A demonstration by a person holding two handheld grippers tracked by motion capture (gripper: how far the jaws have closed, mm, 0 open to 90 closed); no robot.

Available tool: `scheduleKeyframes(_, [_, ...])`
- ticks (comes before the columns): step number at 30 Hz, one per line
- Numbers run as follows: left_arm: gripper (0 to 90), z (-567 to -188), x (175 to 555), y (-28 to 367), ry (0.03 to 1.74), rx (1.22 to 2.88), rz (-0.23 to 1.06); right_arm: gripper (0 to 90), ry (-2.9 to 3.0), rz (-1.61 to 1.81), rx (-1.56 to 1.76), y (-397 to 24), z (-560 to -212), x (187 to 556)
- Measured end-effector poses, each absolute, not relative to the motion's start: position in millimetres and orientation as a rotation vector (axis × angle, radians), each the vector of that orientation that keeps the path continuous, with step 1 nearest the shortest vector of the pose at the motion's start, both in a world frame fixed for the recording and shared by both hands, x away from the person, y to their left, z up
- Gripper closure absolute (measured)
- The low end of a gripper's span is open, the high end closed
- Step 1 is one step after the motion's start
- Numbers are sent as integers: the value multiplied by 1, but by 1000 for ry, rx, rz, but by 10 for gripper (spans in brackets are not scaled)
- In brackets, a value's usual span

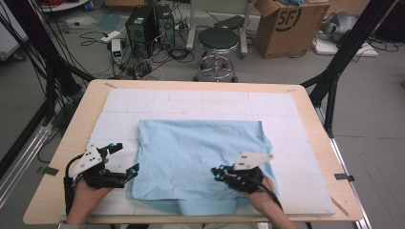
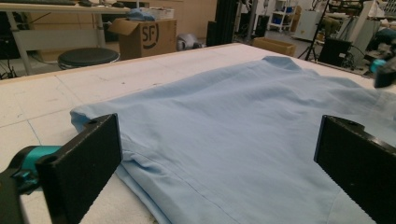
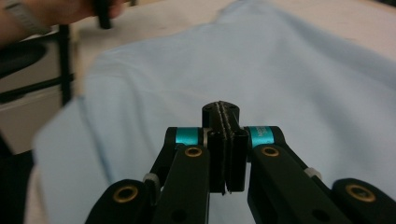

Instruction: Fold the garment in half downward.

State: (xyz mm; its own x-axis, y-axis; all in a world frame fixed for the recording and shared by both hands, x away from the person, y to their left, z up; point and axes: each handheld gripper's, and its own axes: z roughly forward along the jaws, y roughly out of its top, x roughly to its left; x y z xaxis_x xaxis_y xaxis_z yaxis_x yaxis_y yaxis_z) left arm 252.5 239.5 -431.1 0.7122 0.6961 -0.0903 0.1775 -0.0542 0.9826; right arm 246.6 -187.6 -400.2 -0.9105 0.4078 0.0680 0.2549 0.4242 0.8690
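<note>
Two grippers work a light blue garment (image 1: 200, 157) lying flat on the white table mat (image 1: 291, 119): the left gripper (image 1: 135, 170) stands released at the cloth's left edge, and the right gripper (image 1: 217, 174) hovers above the cloth, clenched on nothing. Risk: with the edge lying flat, a shallow left pinch could miss the fabric or drag it into wrinkles.

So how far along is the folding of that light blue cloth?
The light blue cloth already lies as a flat rectangle on the white mat. The left claw is open at its left edge; the right claw is shut, holding nothing. Any further fold hasn't begun.
</note>
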Motion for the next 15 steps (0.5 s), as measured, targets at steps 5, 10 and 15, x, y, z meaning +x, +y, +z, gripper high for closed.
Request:
scheduleKeyframes(5, [17,-431,251,241,721,1599,492,897,2598,1513,501,-148,-411,242])
scheduleKeyframes(10, [17,-431,250,245,731,1598,493,897,2638,1511,456,-128,-416,236])
scheduleKeyframes(15, [17,-430,248,245,729,1590,498,897,2730,1372,367,-111,-427,226])
